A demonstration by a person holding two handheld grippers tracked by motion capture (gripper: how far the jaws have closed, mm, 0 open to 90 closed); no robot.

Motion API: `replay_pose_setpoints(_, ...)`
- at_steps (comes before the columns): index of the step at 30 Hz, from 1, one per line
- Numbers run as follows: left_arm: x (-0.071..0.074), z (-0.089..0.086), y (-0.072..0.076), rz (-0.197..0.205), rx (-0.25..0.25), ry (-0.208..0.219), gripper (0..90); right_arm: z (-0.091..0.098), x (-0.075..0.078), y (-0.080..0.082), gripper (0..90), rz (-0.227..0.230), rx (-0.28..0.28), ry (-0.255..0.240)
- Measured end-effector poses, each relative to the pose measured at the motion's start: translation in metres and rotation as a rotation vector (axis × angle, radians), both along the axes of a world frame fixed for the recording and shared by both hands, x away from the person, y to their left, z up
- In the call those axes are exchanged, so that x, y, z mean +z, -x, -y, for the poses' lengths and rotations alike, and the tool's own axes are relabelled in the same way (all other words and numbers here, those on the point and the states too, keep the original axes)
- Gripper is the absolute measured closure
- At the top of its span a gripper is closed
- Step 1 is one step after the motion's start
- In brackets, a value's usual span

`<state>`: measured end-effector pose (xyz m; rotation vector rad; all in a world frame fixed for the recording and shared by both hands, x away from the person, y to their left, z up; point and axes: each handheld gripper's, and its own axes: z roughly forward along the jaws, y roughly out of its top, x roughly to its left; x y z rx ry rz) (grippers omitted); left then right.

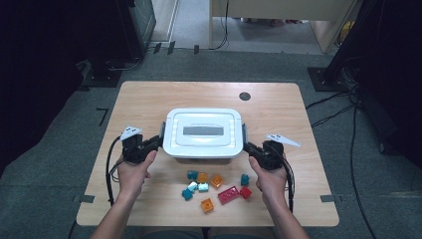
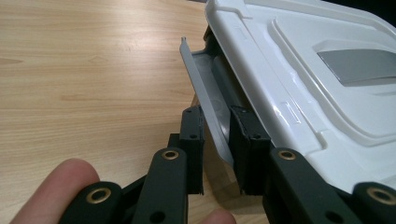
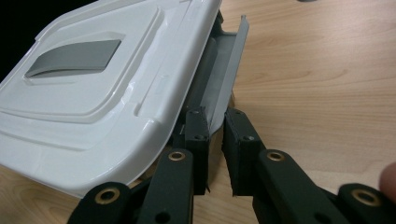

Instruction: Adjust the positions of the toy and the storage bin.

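White plastic box [image 1: 202, 133] sits mid-table [image 1: 149, 99] with its lid on, and each grey side latch stands swung out from the wall so a tong can pinch it. The left gripper [image 2: 217, 140] is clamped on the left latch [image 2: 201, 88], the right gripper [image 3: 215, 128] on the right latch [image 3: 226, 70], likely to free the lid from both ends at once. Coloured blocks [image 1: 215, 186] lie loose in front, near the person's hands, probably waiting to go inside
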<state>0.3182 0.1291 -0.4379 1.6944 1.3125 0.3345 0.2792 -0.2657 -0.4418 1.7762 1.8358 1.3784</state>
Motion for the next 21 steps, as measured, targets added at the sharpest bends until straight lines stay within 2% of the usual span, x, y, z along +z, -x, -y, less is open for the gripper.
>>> replay_pose_setpoints(11, 0.001, -0.011, 0.012, -0.026, -0.01, 0.01, 76.4, -0.007, -0.001, 0.013, 81.7, -0.015, 0.016, -0.028)
replay_pose_setpoints(21, 0.001, -0.016, 0.024, -0.025, -0.006, 0.024, 76.5, -0.011, -0.002, 0.022, 81.7, -0.016, 0.023, -0.041)
